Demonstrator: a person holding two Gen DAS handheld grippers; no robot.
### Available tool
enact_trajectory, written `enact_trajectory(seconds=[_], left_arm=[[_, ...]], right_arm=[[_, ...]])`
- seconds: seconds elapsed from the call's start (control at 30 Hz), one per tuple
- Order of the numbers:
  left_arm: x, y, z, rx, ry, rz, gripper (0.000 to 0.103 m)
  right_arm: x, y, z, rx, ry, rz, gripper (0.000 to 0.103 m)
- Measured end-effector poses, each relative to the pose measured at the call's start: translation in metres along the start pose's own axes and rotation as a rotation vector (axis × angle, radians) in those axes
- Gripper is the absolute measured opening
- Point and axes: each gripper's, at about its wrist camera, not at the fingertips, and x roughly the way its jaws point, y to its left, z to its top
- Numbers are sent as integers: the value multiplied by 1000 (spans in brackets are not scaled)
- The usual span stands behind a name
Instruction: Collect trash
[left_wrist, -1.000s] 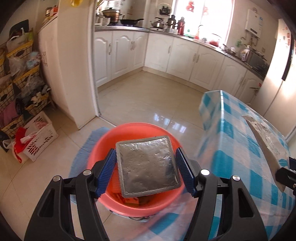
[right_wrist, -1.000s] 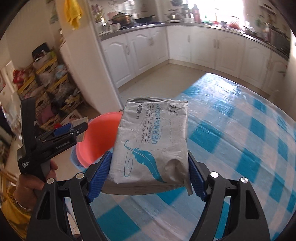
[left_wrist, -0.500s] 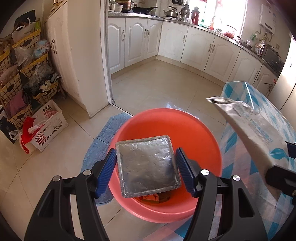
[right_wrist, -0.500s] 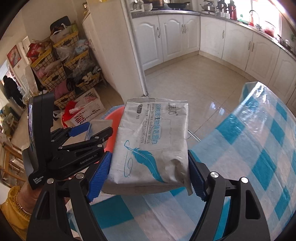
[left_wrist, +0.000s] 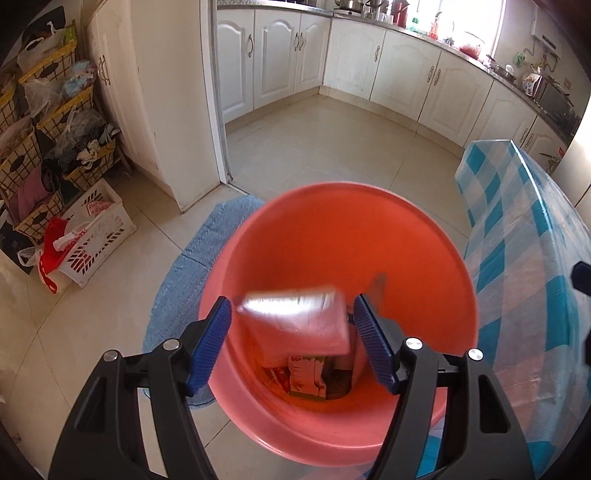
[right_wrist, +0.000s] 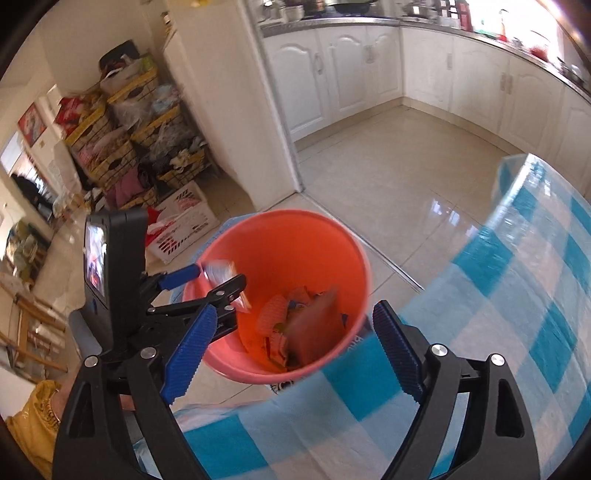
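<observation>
Silver foil pouch (left_wrist: 295, 319) blurred, orange bucket (left_wrist: 332, 229), no legible writing

Floor (left_wrist: 332, 147): pale glossy beige tiles.
On floor: round orange plastic basin (left_wrist: 436, 236), partly over flat blue woven mat (left_wrist: 192, 280); white slotted plastic crate (left_wrist: 96, 236) near yellow wire basket rack (left_wrist: 33, 122).
Surface (right_wrist: 517, 295): blue-and-white checked cloth under clear plastic, just beside basin, nothing visible on it.
</observation>
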Motion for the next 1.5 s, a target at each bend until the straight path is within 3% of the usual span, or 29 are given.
enact_trajectory(seconds=[0.07,0.2,0.43,0.67,1.07,1.37,1.5], left_arm=[[2,-3,-1,8,6,-14,83],[0,-12,-3,50,3,20,90],[-18,-19,3,65,-23,56,90],[-58,-41,9,109,-129,57,90],[-144,-112,13,207,-312,-51,90],[-198,-166,4,282,-396,-179,91],[-226,-189,-4,314,-453,-235,99]], right_arm=[[-9,-7,-4,33,-14,-12,86],[-31,-25,-13,99,-45,-55,89],[-73,-64,-38,214,-98,-134,89],[-123,-95,-68,288,-177,-233,89],[-218,-127,-112,407,-330,-417,91],[-288,-121,-136,436,-456,-541,92],[-321,-107,-144,427,-527,-612,93]])
